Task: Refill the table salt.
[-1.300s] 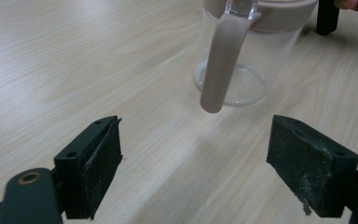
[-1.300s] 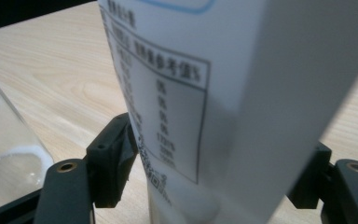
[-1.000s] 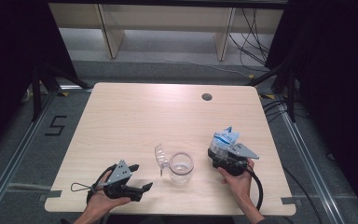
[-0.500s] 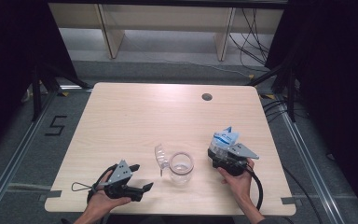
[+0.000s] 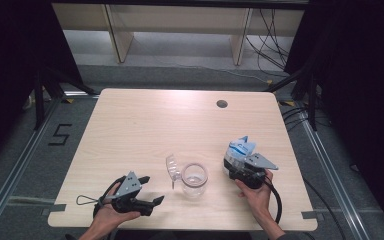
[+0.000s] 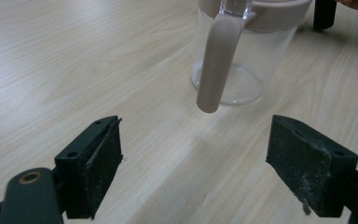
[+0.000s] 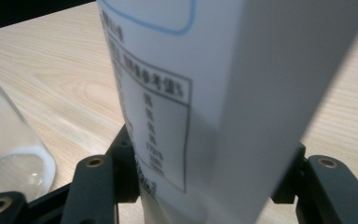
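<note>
A "5" (image 5: 60,135) is taped on the floor. The carton (image 7: 200,93) between the right gripper's fingers (image 7: 95,186) carries a boxed table of small print – blurred, unreadable (likely nutrition info).

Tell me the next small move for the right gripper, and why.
Probably finish the squeeze, then lift. The right gripper has just been closing its fingers, with the carton between them, still standing on the table. The open jug waits beside it.

jug (image 5: 194,180) stands between left gripper (image 5: 151,190) and carton (image 5: 240,149) on table (image 5: 145,125).
</note>
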### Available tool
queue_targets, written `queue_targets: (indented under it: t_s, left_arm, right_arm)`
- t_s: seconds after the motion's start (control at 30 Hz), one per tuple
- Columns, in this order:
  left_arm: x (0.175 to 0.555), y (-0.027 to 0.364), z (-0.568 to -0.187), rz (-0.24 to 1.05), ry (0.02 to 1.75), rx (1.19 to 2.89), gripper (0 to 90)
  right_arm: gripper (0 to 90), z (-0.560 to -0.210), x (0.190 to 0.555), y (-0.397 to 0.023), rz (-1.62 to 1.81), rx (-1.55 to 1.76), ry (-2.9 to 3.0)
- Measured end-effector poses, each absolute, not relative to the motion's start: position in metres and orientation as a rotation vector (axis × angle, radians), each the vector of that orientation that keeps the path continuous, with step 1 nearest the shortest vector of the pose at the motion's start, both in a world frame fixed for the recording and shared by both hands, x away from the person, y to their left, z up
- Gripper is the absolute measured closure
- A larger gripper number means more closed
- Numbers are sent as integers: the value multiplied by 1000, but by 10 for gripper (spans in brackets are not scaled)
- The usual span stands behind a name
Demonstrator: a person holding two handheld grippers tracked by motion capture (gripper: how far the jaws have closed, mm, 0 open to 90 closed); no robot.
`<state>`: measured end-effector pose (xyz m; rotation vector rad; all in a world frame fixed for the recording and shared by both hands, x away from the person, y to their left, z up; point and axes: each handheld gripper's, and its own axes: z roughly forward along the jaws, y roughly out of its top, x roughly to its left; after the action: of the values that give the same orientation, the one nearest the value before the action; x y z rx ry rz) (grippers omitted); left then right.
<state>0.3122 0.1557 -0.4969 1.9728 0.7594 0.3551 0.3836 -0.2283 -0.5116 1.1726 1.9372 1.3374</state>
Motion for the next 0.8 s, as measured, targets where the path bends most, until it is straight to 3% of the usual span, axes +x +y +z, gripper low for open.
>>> queue_targets:
  t_s: [0.8]
  left_arm:
    - [314, 157, -496, 355, 753, 1978, 176]
  right_arm:
    - [450, -490, 359, -217, 1130, 797, 2027]
